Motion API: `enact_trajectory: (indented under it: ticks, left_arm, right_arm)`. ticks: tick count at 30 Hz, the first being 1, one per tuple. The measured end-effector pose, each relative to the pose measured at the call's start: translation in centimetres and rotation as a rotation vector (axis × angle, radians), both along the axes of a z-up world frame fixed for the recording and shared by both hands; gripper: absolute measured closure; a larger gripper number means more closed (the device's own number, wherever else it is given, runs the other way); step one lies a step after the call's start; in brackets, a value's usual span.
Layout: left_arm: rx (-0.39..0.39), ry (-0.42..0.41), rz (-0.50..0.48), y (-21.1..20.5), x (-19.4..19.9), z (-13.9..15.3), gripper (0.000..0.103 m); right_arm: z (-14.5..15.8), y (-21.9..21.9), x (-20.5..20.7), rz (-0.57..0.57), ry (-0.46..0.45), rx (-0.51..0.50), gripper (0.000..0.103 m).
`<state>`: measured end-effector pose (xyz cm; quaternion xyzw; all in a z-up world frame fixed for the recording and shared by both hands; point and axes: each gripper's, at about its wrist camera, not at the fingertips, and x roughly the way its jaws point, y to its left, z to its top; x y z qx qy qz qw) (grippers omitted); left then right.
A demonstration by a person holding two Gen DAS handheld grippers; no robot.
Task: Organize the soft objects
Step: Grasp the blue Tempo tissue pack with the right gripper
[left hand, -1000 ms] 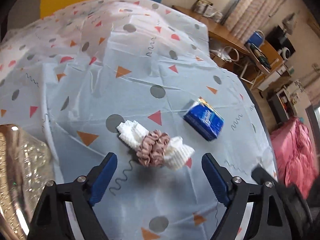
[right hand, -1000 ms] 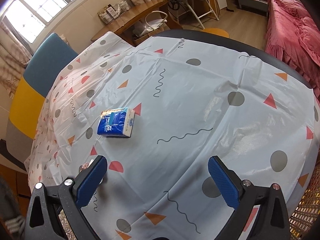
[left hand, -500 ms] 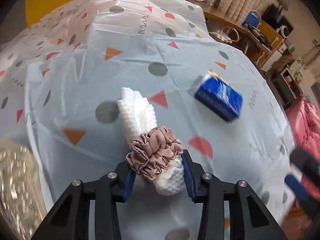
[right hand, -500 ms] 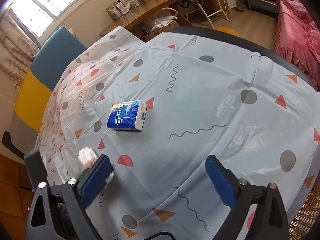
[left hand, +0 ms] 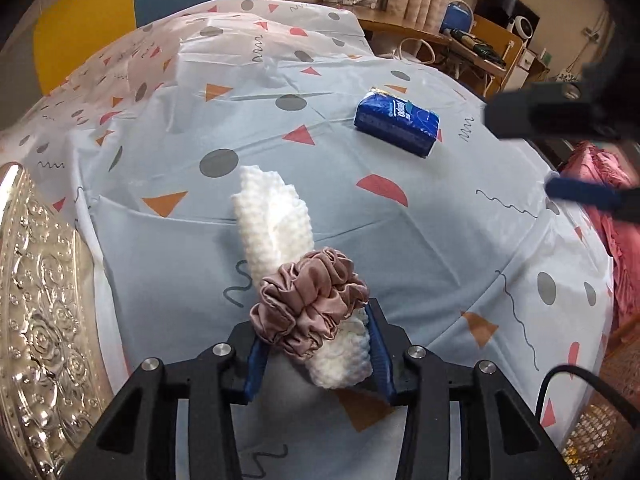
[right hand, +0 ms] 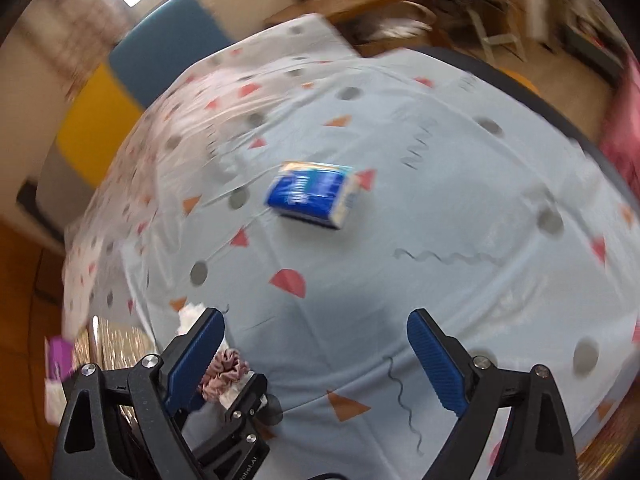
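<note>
At the far left lies an embossed silver-foil tray, its rim raised and pressed with roses and studs; it looks stiff and shiny, and by my reading it is the likely place for the soft things, though nothing shows in it from here.

Just right of it, the left tool has its blue ribbed pads pressed narrow on a rolled white knitted cloth with a dusty-pink satin scrunchie ringed around its middle. The grip sits at the near end of the roll and catches the scrunchie too, so the bundle probably comes up as one piece and does not unroll. The cloth has a nubby, waffle-like weave and dents under the pads; the scrunchie is gathered into glossy folds. The far end of the roll rests on or hangs just over the surface; I cannot tell which.

The surface wears a thin pale-blue plastic cover printed with grey dots, red and orange triangles and squiggles, creased and slick.

Further right and well apart lies a blue plastic-wrapped tissue pack, a squashy block with soft corners, untouched.

The right tool hovers over the surface with its jaws wide and nothing between them, pointed towards the pack, probably to take it next.
</note>
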<state>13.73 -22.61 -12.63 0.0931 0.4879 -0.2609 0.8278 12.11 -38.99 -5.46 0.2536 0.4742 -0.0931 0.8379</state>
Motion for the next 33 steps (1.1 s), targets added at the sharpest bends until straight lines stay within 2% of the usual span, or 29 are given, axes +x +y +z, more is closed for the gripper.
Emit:
enact_trajectory:
  ticks: [3, 6, 9, 13, 16, 17, 18, 19, 20, 23, 28, 30, 31, 33]
  left_arm:
    - [-0.010, -0.006, -0.005, -0.1, -0.1, 0.0, 0.059]
    - [-0.012, -0.028, -0.005, 0.0, -0.6, -0.1, 0.059]
    - [-0.021, -0.044, -0.001, 0.2, -1.0, 0.0, 0.059]
    - [-0.042, -0.071, 0.006, 0.6, -1.7, -0.1, 0.059]
    - [-0.044, -0.079, 0.011, 0.8, -2.1, 0.0, 0.059]
    - [-0.048, -0.081, 0.013, 0.8, -2.1, 0.1, 0.059]
    - [-0.048, -0.084, 0.013, 0.9, -2.2, 0.0, 0.059]
    - [-0.049, -0.087, 0.012, 0.9, -2.3, 0.0, 0.059]
    - [-0.051, -0.087, 0.013, 0.9, -2.4, 0.0, 0.059]
    - [-0.049, -0.092, 0.016, 0.9, -2.5, 0.0, 0.059]
    - [-0.045, -0.086, 0.028, 0.7, -2.5, 0.2, 0.059]
    - [-0.034, -0.054, 0.039, 0.6, -2.0, 0.5, 0.060]
    - [-0.018, -0.024, 0.049, 0.4, -1.6, 0.8, 0.061]
    - [-0.017, 0.011, 0.066, 0.4, -0.8, 1.4, 0.062]
  right_arm:
    - [0.9, 0.8, 2.8, 0.184, -0.011, -0.185, 0.008]
    - [0.4, 0.7, 6.0, 0.298, 0.032, -0.293, 0.007]
    - [-0.7, 1.1, 8.9, 0.368, 0.089, -0.411, 0.006]
    - [-2.3, 0.9, 11.9, 0.388, 0.147, -0.492, 0.006]
    - [-3.5, 0.6, 13.4, 0.390, 0.183, -0.483, 0.006]
    - [-4.1, 0.4, 13.8, 0.389, 0.198, -0.469, 0.010]
    - [-4.6, 0.2, 13.9, 0.387, 0.213, -0.446, 0.018]
    - [-5.1, 0.1, 13.8, 0.382, 0.226, -0.429, 0.032]
    - [-5.4, 0.0, 13.5, 0.376, 0.228, -0.427, 0.037]
    - [-5.4, 0.4, 11.7, 0.378, 0.238, -0.411, 0.039]
    - [-5.5, 1.5, 6.6, 0.358, 0.243, -0.317, 0.039]
    - [-6.7, 1.8, 5.3, 0.362, 0.270, -0.270, 0.038]
    - [-6.7, 1.9, 4.6, 0.349, 0.219, -0.275, 0.035]
    - [-6.7, 1.7, 4.4, 0.330, 0.213, -0.273, 0.036]
